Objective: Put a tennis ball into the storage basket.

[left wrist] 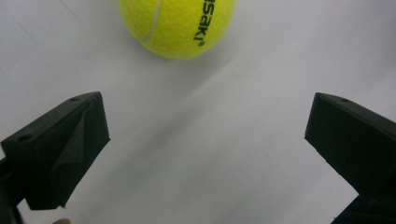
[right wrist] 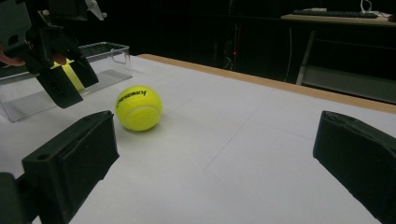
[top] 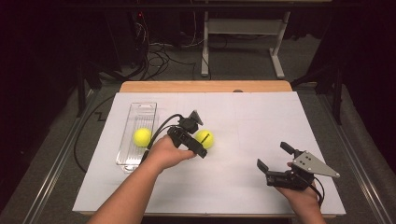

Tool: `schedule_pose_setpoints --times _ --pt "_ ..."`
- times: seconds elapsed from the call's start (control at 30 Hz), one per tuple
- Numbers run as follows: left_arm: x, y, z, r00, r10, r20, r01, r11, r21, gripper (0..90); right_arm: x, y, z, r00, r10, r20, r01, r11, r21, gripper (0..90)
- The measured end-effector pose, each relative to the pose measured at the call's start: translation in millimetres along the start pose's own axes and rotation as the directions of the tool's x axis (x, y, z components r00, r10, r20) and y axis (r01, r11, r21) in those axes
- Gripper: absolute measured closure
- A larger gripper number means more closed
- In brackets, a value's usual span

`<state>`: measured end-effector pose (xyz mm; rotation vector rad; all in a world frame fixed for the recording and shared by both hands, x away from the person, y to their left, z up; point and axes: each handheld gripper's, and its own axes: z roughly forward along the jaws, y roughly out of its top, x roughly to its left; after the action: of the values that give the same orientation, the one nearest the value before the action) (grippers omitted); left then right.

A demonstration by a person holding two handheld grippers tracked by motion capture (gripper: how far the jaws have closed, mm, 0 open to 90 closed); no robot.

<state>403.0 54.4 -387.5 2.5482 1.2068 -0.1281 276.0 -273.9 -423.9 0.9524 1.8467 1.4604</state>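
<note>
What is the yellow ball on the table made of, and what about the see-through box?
The tennis ball looks covered in fuzzy yellow felt: matte, with a pale curved seam and black printed letters. The tray seems to be clear hard plastic, since the table shows through its glossy walls. A second ball lies inside it.

tennis ball (left wrist: 175, 25): fuzzy felt | tray (top: 140, 112): clear glossy plastic | table (top: 261, 121): matt white, wood edge

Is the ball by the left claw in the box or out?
Out. The tennis ball lies on the white table, beside the clear box.
</note>
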Motion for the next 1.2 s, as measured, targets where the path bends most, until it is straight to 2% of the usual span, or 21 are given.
schedule_pose_setpoints --times 0.23,0.43,0.67,0.9,1.2 --pt "0.2 9.6 8.3 0.9999 0.015 -0.003 -0.015 0.9999 -0.005 0.7 -0.4 -0.2 0.4 1.0000 -0.002 0.000 0.002 1.000 0.002 0.4" --pt "0.5 22.0 10.8 0.9999 0.010 -0.007 -0.010 1.0000 0.000 0.7 -0.9 0.0 -0.7 1.0000 -0.001 0.001 0.001 1.000 -0.001 0.4" --pt "4.8 32.4 13.3 0.9998 0.015 0.014 -0.015 0.9998 -0.016 0.7 -2.3 0.2 -2.1 1.0000 0.004 0.002 -0.004 1.000 -0.006 0.4" --pt "13.6 35.3 19.5 1.0000 -0.005 0.007 0.005 0.9998 -0.019 1.1 -1.7 0.2 -2.5 1.0000 0.004 0.001 -0.004 1.000 -0.007 0.4" --pt "16.0 35.2 18.8 0.9999 -0.010 0.012 0.010 0.9995 -0.030 1.1 -1.0 -0.3 -2.0 1.0000 0.002 0.001 -0.002 1.000 -0.005 0.4"
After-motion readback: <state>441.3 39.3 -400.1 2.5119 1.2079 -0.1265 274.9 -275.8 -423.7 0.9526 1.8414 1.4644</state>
